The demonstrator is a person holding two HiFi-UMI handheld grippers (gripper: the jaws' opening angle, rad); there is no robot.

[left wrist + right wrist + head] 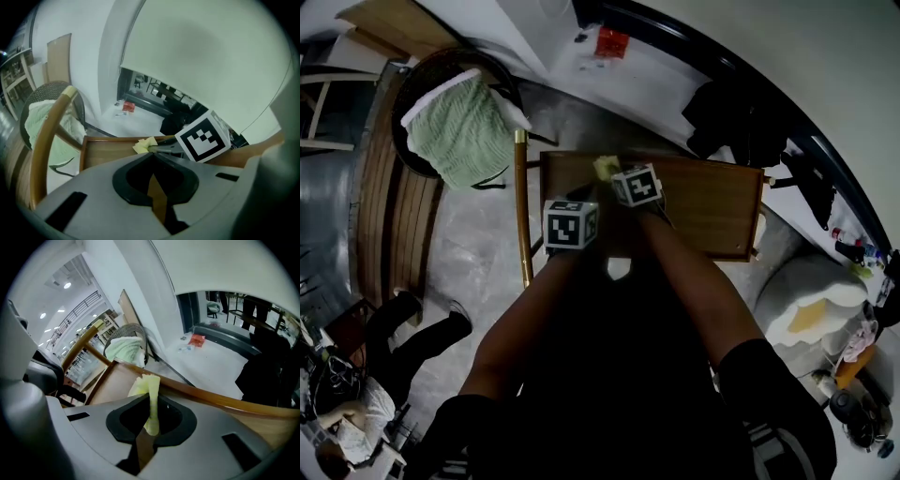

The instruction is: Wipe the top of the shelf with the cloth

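A small yellow cloth [606, 168] sits at the back left of the brown wooden shelf top [712, 206]. My right gripper [614, 176] is shut on it. In the right gripper view the cloth [149, 394] stands up, pinched between the shut jaws of that gripper [151, 420], over the shelf top [117, 383]. My left gripper [586, 202] hovers close beside it on the left, shut and holding nothing. From the left gripper view [152, 176] I see the cloth [144, 145] just ahead, next to the right gripper's marker cube [204, 137].
A curved wooden rail [522, 206] runs along the shelf's left side. Beyond it is a dark round chair with a green knit cover [464, 131]. A white beanbag [811, 300] lies to the right. A person [356, 403] sits at lower left.
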